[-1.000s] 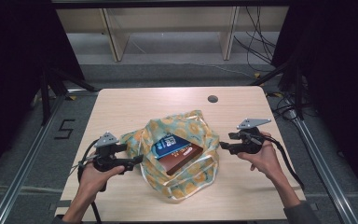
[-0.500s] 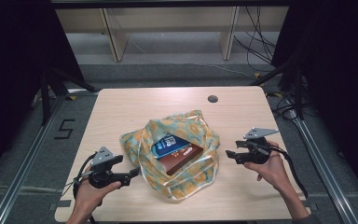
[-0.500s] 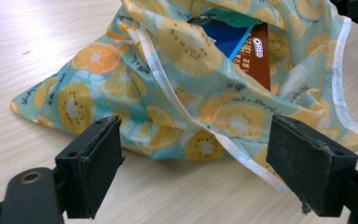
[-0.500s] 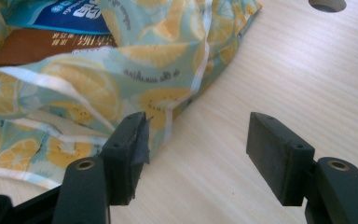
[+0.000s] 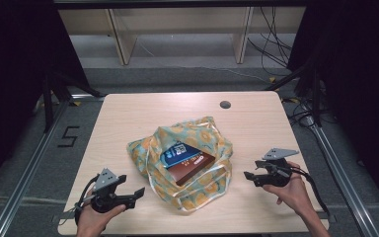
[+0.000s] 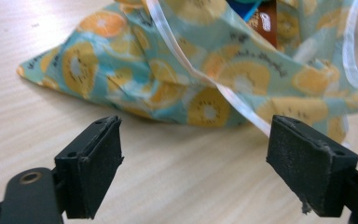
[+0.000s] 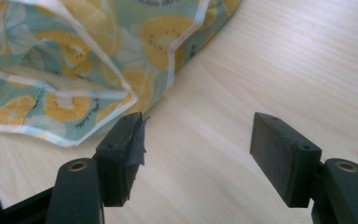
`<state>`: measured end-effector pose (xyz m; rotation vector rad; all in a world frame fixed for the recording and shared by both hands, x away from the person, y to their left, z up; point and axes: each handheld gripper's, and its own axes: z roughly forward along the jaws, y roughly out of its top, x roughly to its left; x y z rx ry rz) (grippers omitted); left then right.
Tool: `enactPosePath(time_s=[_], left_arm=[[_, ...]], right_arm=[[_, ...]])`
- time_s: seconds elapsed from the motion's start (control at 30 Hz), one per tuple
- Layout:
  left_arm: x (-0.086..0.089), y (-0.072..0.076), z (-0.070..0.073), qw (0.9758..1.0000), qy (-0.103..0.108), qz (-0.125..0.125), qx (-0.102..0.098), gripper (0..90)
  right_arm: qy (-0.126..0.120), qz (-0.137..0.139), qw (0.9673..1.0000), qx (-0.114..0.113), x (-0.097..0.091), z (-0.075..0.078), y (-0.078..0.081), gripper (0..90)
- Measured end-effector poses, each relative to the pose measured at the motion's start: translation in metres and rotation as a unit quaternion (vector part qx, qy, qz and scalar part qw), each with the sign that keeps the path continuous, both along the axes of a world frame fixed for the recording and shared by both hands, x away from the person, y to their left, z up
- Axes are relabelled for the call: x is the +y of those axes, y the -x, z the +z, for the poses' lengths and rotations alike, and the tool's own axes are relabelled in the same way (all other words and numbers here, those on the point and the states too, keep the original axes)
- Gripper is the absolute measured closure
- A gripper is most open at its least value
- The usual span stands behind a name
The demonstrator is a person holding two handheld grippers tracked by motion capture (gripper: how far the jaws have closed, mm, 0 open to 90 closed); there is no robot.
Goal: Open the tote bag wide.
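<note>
High view first: I see a pale wooden table (image 5: 128,123) with a fruit-print cloth bag (image 5: 205,140) lying open near its centre — teal fabric with orange and kiwi slices and a white trim. Inside its mouth sit a blue packet (image 5: 180,153) and, just beside it toward 4 o'clock, a brown box (image 5: 193,169). A small dark round hole (image 5: 225,104) marks the table at about 1 o'clock from the bag.

My left gripper (image 5: 134,193) hovers at roughly 8 o'clock from the bag, near the table's front edge, its jaws pointing toward the fabric. My right gripper (image 5: 252,170) sits at about 4 o'clock from the bag, clear of the cloth, aimed back at it.

Left gripper view: the two black jaws stand wide apart with nothing between them but bare tabletop. The bag (image 6: 205,70) lies just ahead at 12 o'clock, its white trim curving past the far jaw without touching the pads.

Right gripper view: these jaws have just been opening — they are spread wide, holding nothing. The bag (image 7: 65,60) lies at 10 o'clock, and its folded corner comes close to one jaw's tip; whether it touches I cannot tell.
</note>
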<state>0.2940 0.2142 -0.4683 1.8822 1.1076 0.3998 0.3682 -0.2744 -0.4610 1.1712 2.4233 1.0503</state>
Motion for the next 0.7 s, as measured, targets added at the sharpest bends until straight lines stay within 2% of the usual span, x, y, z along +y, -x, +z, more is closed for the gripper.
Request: enactPosePath(time_s=[0.03, 0.07, 0.1, 0.13, 0.2, 0.23, 0.27, 0.3, 0.33, 0.37, 0.4, 0.43, 0.47, 0.5, 0.53, 0.6, 0.7], left_arm=[[-0.001, 0.002, -0.002, 1.0, -0.002, -0.003, 0.0, 16.9], [-0.001, 0.005, -0.004, 1.0, -0.006, -0.004, 0.001, 16.9], [-0.001, 0.007, -0.006, 1.0, -0.008, -0.006, 0.002, 16.8], [-0.001, 0.01, -0.008, 0.9999, -0.009, -0.005, 0.002, 16.9], [0.0, 0.014, -0.01, 0.9999, -0.011, -0.001, 0.003, 16.9], [0.001, 0.015, -0.011, 0.9999, -0.015, -0.006, 0.002, 16.9], [0.0, 0.017, -0.012, 0.9999, -0.016, 0.002, 0.0, 16.9], [0.001, 0.018, -0.013, 0.9998, -0.018, -0.001, -0.001, 16.9], [0.0, 0.019, -0.015, 0.9998, -0.022, 0.002, 0.001, 16.9], [0.0, 0.02, -0.016, 0.9997, -0.025, 0.002, 0.001, 16.9], [0.001, 0.02, -0.018, 0.9996, -0.029, -0.003, 0.004, 16.9], [0.003, 0.021, -0.02, 0.999, -0.043, -0.012, 0.007, 16.9], [0.002, 0.02, -0.022, 0.9991, -0.04, -0.011, 0.008, 17.1], [0.002, 0.02, -0.025, 0.9992, -0.038, -0.006, 0.011, 17.5], [0.005, 0.019, -0.025, 0.9983, -0.055, -0.015, 0.011, 17.4], [0.005, 0.02, -0.025, 0.998, -0.058, -0.018, 0.018, 17.3], [0.004, 0.02, -0.026, 0.9982, -0.055, -0.017, 0.016, 17.3]], right_arm=[[-0.002, -0.001, 1.0, 0.004, -0.001, -0.001, 0.002, 35.7], [0.004, 0.005, 1.0, -0.003, -0.002, -0.002, 0.003, 35.4], [0.001, 0.004, 1.0, -0.008, -0.003, -0.003, 0.005, 35.4], [-0.003, 0.001, 1.0, 0.0, -0.003, -0.003, 0.008, 35.4], [-0.003, 0.0, 1.0, 0.001, -0.004, -0.006, 0.013, 35.4], [-0.002, 0.0, 1.0, 0.001, -0.005, -0.008, 0.015, 35.3], [-0.002, 0.0, 1.0, 0.004, -0.006, -0.009, 0.017, 35.1], [0.004, 0.004, 1.0, 0.0, -0.007, -0.012, 0.018, 34.4], [0.008, 0.003, 0.9999, 0.007, -0.007, -0.013, 0.02, 34.5], [0.01, 0.0, 0.9999, 0.011, -0.008, -0.015, 0.022, 34.5], [0.002, -0.008, 0.9999, 0.012, -0.007, -0.018, 0.025, 34.5], [-0.008, -0.009, 0.9999, 0.011, -0.007, -0.02, 0.027, 34.5], [0.007, -0.001, 0.9998, 0.016, -0.01, -0.018, 0.028, 34.6], [-0.003, -0.005, 1.0, 0.007, -0.01, -0.02, 0.029, 34.6], [0.005, -0.004, 0.9999, 0.015, -0.013, -0.019, 0.032, 34.5], [0.007, -0.003, 1.0, 0.005, -0.014, -0.021, 0.034, 34.6], [0.0, -0.01, 0.9997, 0.024, -0.014, -0.022, 0.038, 34.6]])
